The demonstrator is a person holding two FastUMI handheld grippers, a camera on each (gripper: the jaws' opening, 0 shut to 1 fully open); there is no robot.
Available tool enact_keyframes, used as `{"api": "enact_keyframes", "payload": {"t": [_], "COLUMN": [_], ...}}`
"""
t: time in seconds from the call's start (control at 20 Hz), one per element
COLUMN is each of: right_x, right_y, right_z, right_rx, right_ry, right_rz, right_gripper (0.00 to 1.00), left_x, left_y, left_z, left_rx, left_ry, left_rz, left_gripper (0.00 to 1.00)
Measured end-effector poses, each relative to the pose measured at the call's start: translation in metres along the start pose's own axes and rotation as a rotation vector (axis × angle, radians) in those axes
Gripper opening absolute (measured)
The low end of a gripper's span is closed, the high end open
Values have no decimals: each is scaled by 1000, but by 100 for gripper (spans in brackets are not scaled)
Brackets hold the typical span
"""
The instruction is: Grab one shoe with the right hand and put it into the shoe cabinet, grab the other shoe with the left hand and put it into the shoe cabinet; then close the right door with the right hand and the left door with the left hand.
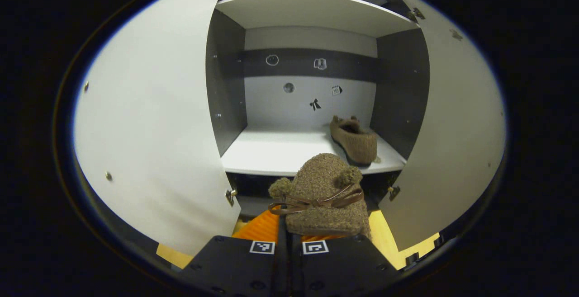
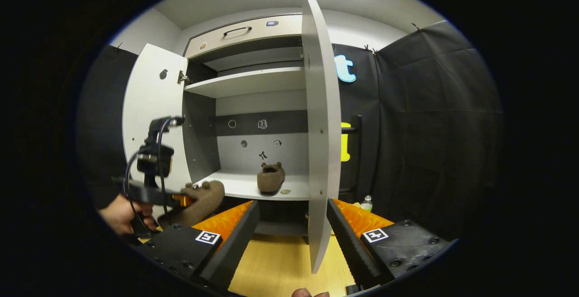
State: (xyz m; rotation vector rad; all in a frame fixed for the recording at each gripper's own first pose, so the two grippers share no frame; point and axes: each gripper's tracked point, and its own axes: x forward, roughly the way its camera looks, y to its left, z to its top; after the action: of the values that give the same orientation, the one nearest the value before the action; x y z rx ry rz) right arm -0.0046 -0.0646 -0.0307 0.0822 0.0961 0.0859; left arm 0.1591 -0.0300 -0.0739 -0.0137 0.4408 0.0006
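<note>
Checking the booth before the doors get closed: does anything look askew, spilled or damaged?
Nothing looks damaged or spilled. The shelved shoe lies flat at the shelf's right; the other shoe is in the left gripper. Both doors stand open.

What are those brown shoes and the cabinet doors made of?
The shoes, one on the shelf and one held: seemingly fuzzy, nubby fabric, like fleece or boucle, with pompoms and a glossy ribbon bow. The cabinet doors: smooth matte white board, probably laminated, with metal hinges.
</note>
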Motion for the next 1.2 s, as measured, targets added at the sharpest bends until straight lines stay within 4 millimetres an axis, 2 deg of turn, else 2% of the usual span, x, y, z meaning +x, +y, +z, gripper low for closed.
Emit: {"api": "enact_keyframes", "payload": {"t": [0.1, 0.2, 0.3, 0.4, 0.7, 0.95, 1.1, 1.2], "right_x": [-4, -9, -13, -16, -19, -22, -23, -23], "right_y": [-8, -19, -29, -39, -71, -94, -105, -114], "right_z": [-5, -7, -9, -10, -17, -20, -23, -23], "right_rx": [6, 1, 3, 10, 22, 8, 29, 38], "right_ry": [8, 10, 13, 17, 39, 46, 61, 62], "right_rz": [-16, -34, -49, -67, -126, -175, -200, -222], "right_gripper": [98, 98, 98, 98, 99, 99, 99, 99], "left_x": [13, 31, 54, 80, 168, 237, 269, 283], "left_y": [2, 5, 9, 12, 19, 24, 18, 16], "left_z": [33, 57, 73, 80, 94, 96, 87, 79], "left_rx": [-13, -26, -38, -50, -33, -13, 6, 18], "left_ry": [-24, -34, -26, -2, 65, 120, 154, 185], "left_rz": [18, 32, 54, 69, 113, 150, 153, 159], "left_gripper": [7, 8, 8, 8, 8, 8, 8, 8]}}
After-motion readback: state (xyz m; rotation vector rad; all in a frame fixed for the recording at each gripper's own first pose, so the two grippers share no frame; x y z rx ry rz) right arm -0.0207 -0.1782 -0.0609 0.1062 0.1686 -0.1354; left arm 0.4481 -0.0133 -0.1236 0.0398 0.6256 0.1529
